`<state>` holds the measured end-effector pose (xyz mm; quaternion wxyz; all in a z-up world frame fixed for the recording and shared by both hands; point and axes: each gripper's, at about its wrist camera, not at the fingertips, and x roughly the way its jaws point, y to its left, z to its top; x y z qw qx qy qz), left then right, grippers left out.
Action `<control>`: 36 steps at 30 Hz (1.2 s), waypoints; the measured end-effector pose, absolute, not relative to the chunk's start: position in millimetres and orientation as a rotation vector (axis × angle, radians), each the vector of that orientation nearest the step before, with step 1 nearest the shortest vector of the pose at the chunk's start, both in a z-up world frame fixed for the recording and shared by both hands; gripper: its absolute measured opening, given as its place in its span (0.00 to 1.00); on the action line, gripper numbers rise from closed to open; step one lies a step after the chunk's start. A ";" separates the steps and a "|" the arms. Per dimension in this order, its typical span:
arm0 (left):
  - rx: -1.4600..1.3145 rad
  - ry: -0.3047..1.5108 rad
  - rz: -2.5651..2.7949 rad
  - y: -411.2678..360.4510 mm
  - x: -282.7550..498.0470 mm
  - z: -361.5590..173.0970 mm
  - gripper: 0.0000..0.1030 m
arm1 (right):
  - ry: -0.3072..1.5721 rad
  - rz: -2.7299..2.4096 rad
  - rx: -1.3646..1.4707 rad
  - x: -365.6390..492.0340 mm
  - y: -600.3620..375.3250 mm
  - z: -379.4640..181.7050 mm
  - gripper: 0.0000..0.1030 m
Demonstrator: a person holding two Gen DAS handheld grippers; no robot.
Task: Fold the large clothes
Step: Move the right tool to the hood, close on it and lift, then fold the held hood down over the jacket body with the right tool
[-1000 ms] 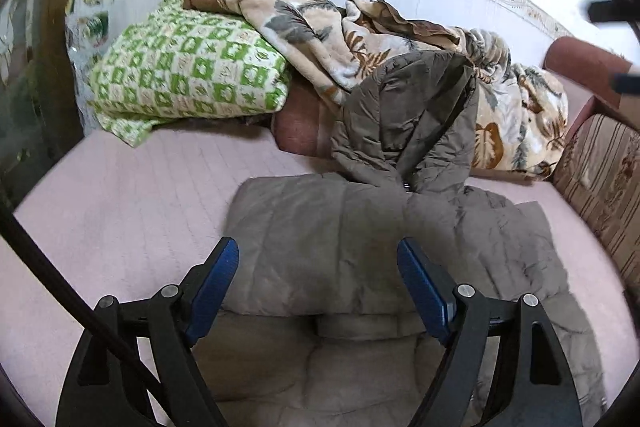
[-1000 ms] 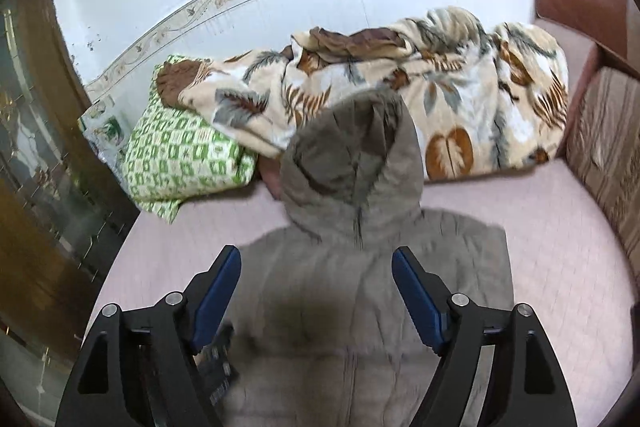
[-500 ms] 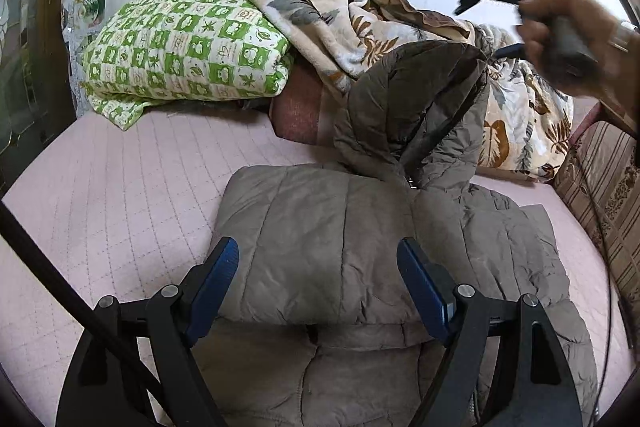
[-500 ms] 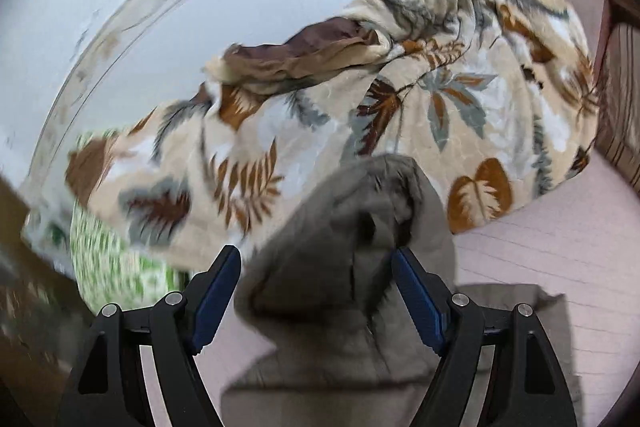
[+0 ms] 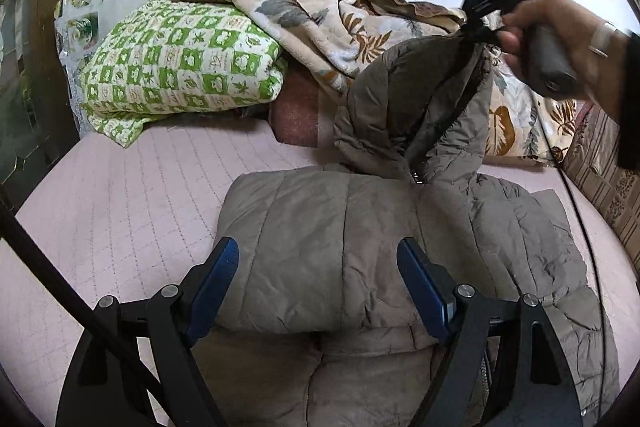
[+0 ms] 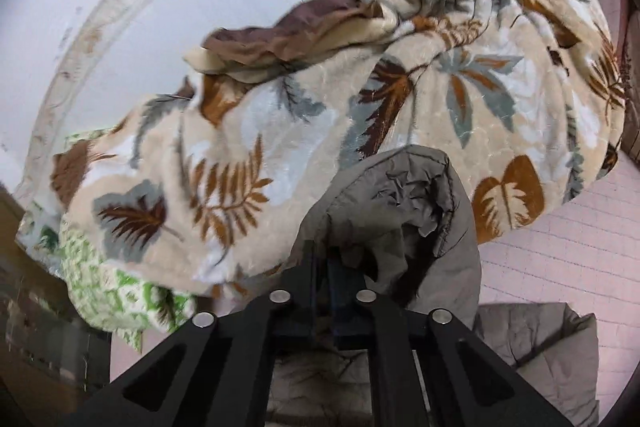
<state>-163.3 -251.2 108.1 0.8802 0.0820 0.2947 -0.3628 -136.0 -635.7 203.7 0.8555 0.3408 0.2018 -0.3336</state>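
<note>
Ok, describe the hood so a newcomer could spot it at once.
Start at the pink bed, where a grey-brown puffer jacket lies folded. Its hood rises at the far end, pinched by the right tongs against the leaf-print blanket: plain, quilted, unpatterned.

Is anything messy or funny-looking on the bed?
Yes. The leaf-print blanket lies bunched in a crumpled heap by the wall, spilling over the green checked pillow. The jacket's hood sticks up, pinched by the right gripper, while its body lies flat.
</note>
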 end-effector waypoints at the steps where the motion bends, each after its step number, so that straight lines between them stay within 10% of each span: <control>1: 0.170 0.605 -0.751 -249.7 -164.3 110.0 0.78 | 0.415 -0.685 0.708 -143.4 -627.7 205.7 0.03; 16: 0.052 0.634 -0.706 -213.5 -151.3 121.5 0.78 | 0.407 -0.556 0.555 -246.7 -468.0 210.8 0.04; 20: 0.025 0.658 -0.710 -209.0 -144.3 121.0 0.78 | 0.446 -0.621 0.676 -251.5 -482.8 177.1 0.76; 31: 0.060 0.656 -0.736 -218.7 -148.3 119.5 0.78 | 0.451 -0.732 1.042 -280.4 -544.0 67.5 0.76; 36: 0.096 0.634 -0.725 -222.2 -152.7 119.3 0.78 | 0.418 -0.597 1.126 -258.5 -561.4 30.6 0.19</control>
